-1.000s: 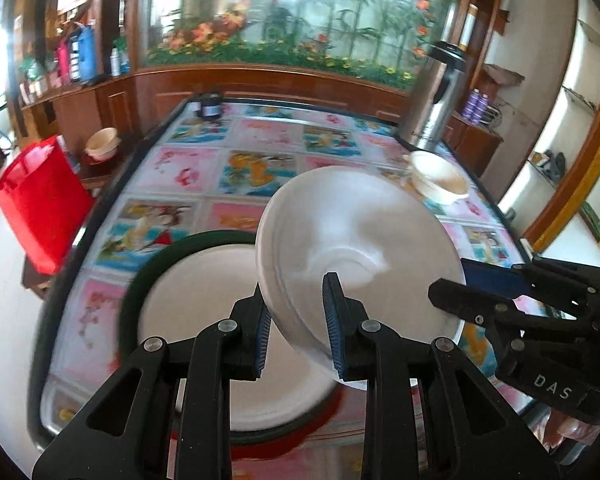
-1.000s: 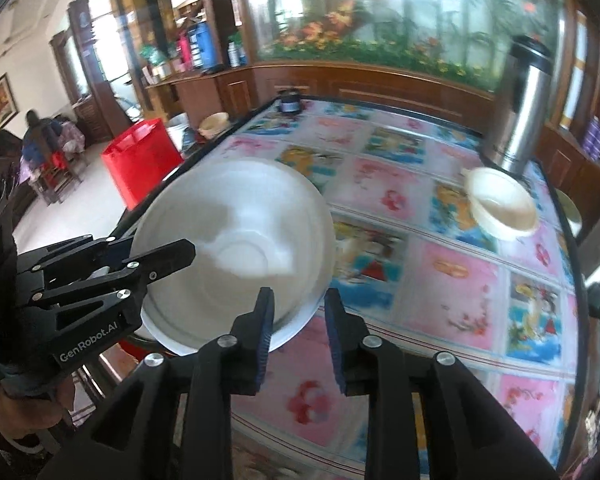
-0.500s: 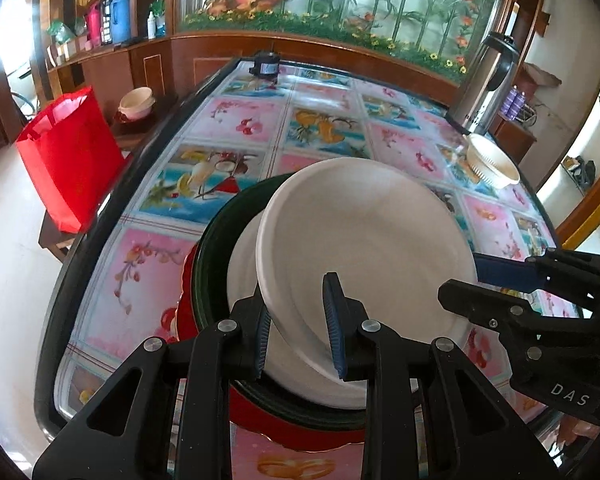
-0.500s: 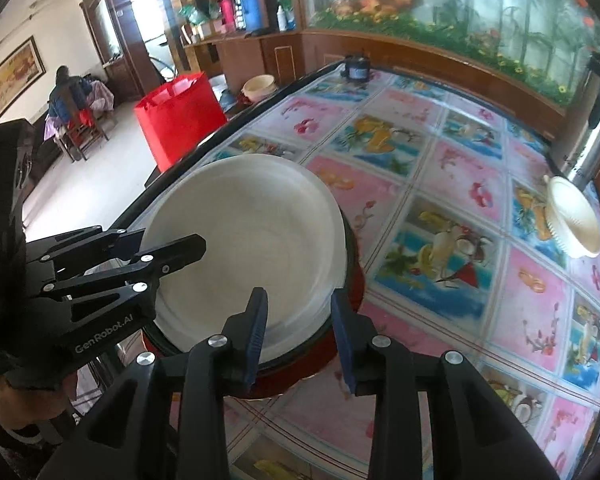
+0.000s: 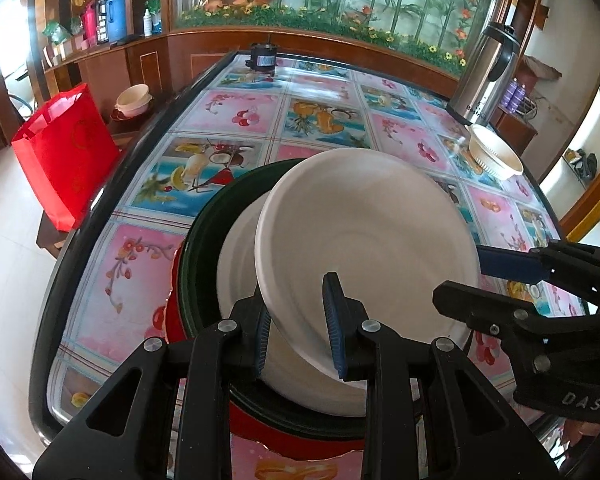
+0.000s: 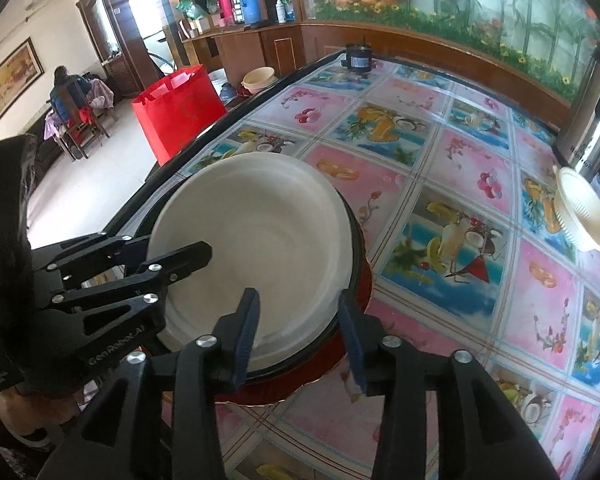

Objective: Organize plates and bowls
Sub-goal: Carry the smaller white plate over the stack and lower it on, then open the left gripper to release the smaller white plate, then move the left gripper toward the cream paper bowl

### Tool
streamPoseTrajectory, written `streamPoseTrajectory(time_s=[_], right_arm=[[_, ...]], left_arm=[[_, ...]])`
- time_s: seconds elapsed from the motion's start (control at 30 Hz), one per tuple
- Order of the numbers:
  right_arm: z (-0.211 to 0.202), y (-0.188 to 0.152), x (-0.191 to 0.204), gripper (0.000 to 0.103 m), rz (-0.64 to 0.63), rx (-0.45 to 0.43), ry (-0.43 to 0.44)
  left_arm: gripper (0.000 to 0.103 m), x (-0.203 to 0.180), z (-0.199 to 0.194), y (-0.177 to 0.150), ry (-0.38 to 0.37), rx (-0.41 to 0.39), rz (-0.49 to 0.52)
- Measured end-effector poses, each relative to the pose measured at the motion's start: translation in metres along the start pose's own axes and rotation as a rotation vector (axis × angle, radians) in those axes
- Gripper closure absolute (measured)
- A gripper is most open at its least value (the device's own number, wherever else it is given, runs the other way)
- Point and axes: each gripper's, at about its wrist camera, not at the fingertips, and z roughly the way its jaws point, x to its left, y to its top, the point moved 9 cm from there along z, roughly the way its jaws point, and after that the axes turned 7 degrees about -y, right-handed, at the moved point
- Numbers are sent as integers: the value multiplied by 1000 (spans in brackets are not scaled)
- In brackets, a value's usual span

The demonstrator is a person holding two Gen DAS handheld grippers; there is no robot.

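Observation:
A white bowl (image 5: 372, 232) is tilted over a stack at the table's near edge: a white dish (image 5: 236, 264) inside a dark green plate (image 5: 198, 248) on a red plate (image 5: 172, 316). My left gripper (image 5: 298, 322) is shut on the white bowl's near rim. In the right wrist view the white bowl (image 6: 256, 232) rests in the stack. My right gripper (image 6: 300, 332) is open, its jaws straddling the bowl's near right rim. The right gripper shows at the right of the left wrist view (image 5: 496, 280).
A cream bowl (image 5: 496, 152) lies at the table's right side by a steel thermos (image 5: 484, 76). A small black object (image 5: 262, 56) sits at the far edge. A red bag (image 5: 64, 152) and stacked bowls (image 5: 134, 98) stand off the table's left.
The white bowl came down from a steep tilt onto the stacked plates. My right gripper opened and let go of its rim. My left gripper kept its hold.

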Motion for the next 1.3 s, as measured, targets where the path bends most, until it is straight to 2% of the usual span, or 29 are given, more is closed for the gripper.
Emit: streamPoseTrajectory(time_s=[0.2,0.4,0.53,0.63,0.67,0.73,0.8,0.83,1.0,1.13,1.3], right_arm=[[-1,-1,-1,53,6,-2,-4],[-5,0,-2,43,13,-25,-4],[-8,-1,-11,37,61,-41,14],[-14,-3,-20,30,133,-65,62],[-17,-5,-24,30,164,-74,85],[-24,-10,-35,24,236,-99,132],[-29,-16,-47,22,298,-110,138],[-31,-19,-54,22,324,-110,135],[-30,-40,-85,22,459,-48,146],[-32,-48,-97,22,483,-66,150],[-32,-59,-101,21,460,-27,124]], left_arm=[[79,0,6,-1,12,8,8],[79,3,5,0,53,-8,20],[78,6,4,1,41,-13,5],[78,10,0,3,50,-33,-13],[76,12,-3,5,60,-48,-17],[63,14,-11,11,72,-94,-20],[41,15,-21,17,95,-144,-12],[38,16,-26,21,113,-170,-4],[38,17,-34,29,146,-205,18],[38,14,-36,33,149,-221,20],[38,1,-38,40,135,-236,38]])
